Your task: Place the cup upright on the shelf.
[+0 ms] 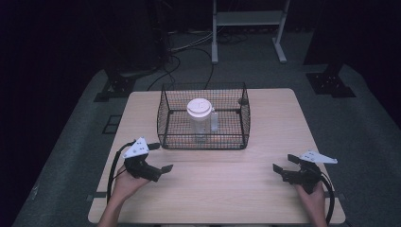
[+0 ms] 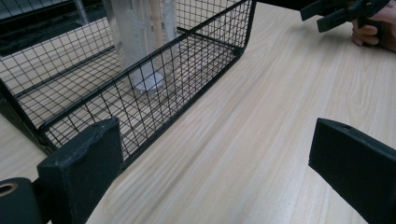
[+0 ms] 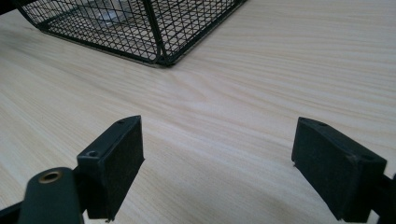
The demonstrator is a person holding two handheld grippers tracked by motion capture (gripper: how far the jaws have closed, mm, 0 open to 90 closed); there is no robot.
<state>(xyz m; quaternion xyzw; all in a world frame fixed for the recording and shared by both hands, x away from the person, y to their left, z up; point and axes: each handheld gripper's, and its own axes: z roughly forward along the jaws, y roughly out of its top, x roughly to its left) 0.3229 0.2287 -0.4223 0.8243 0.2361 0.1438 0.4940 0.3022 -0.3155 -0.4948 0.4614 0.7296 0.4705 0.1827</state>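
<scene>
2 grippers, left (image 1: 161,157) and right (image 1: 283,164), rest wide open and empty near a wire basket (image 1: 203,140) holding an upright lidded cup (image 1: 199,118); reaching over the rim, not through mesh, looks wisest.

No text, label, brand, number or sign can be read in any of the pictures. The white lid (image 1: 199,108) of the clear cup (image 1: 200,125) standing in the black wire basket (image 1: 168,127) at the middle of the table (image 1: 279,123) carries faint raised marks, too small and blurred to make out. The grey plates on the two grippers bear only small dark dots, not letters.
</scene>
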